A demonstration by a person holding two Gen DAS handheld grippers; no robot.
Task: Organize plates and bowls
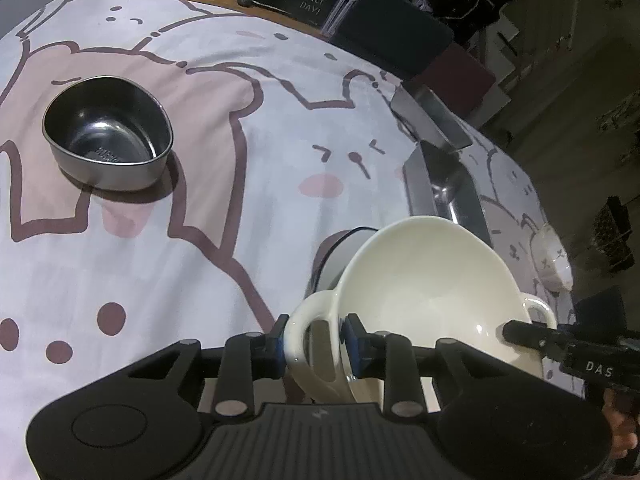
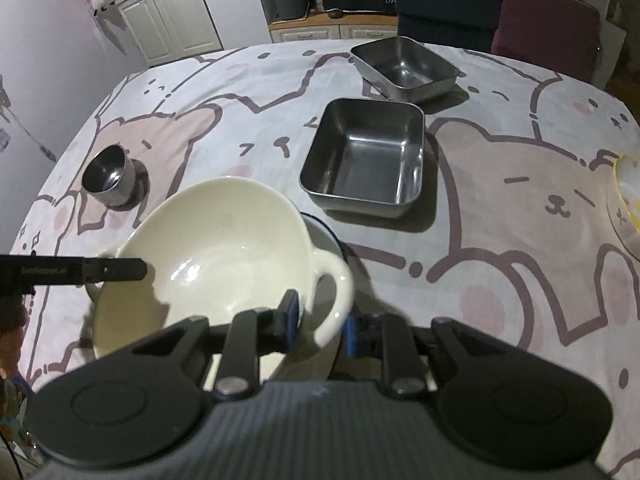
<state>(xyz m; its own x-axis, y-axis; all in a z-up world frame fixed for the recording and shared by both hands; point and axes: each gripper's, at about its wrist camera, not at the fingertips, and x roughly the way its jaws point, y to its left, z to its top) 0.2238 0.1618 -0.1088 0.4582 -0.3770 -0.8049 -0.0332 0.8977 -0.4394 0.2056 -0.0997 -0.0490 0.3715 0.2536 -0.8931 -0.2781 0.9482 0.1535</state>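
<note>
Our left gripper (image 1: 314,346) pinches one handle of the cream bowl (image 1: 424,280). One pad sits inside the handle loop and one sits outside it. Our right gripper (image 2: 322,326) has the other handle between its pads in the same way, and it pinches that handle too. We hold the bowl up between both grippers, tipped a little, near us over the desk (image 1: 200,260).

Just under the bowl we see a white dish (image 1: 344,252) with a dark rim peeking out. We cannot tell if the two touch.

Farther out in the right view, a square steel tray (image 2: 364,160) sits on the cloth past the bowl. A second steel tray (image 2: 406,68) sits beyond it, close to the far edge. A small steel cup (image 2: 110,176) stands far to the left, well apart from the trays. In the left view it looks like a round steel bowl. At the right edge of the desk lies a pale dish (image 2: 628,196), only partly seen.
</note>
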